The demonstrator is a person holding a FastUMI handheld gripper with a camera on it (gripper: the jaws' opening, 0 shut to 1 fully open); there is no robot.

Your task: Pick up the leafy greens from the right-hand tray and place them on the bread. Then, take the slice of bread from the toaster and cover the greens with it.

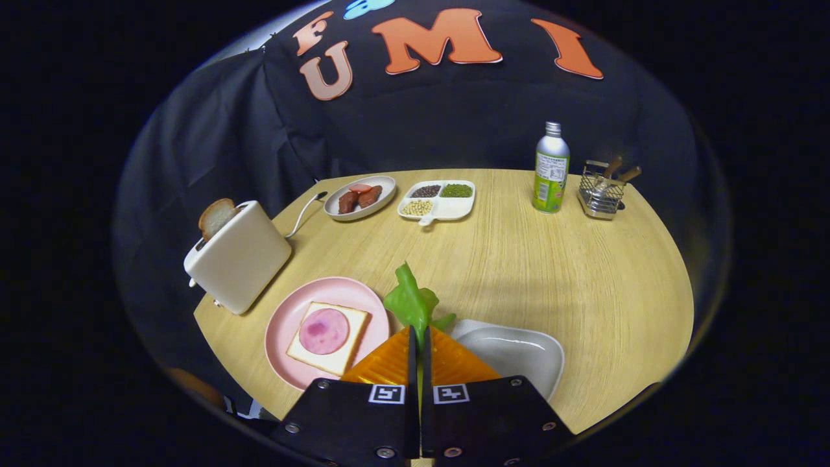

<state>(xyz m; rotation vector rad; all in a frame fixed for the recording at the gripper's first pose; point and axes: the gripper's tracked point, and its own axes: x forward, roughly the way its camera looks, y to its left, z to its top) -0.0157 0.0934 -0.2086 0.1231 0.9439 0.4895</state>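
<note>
My gripper [419, 332] is shut on the leafy greens [411, 299], which stick up just ahead of the fingertips, lifted above the table. Left of the fingers lies a pink plate [285, 318] with a slice of bread [350, 327] topped by a round slice of ham [323, 331]. Right of the fingers sits a white tray [519, 350] with nothing on it. Beyond the plate, at the table's left edge, a cream toaster [240, 259] stands with a slice of bread [216, 216] poking out of its slot.
At the back of the wooden table [551, 272] are a grey plate of sausages [360, 196], a divided white dish of beans [439, 198], a green-labelled bottle [551, 168] and a wire basket of utensils [602, 191]. The toaster's cord [305, 214] trails toward the sausage plate.
</note>
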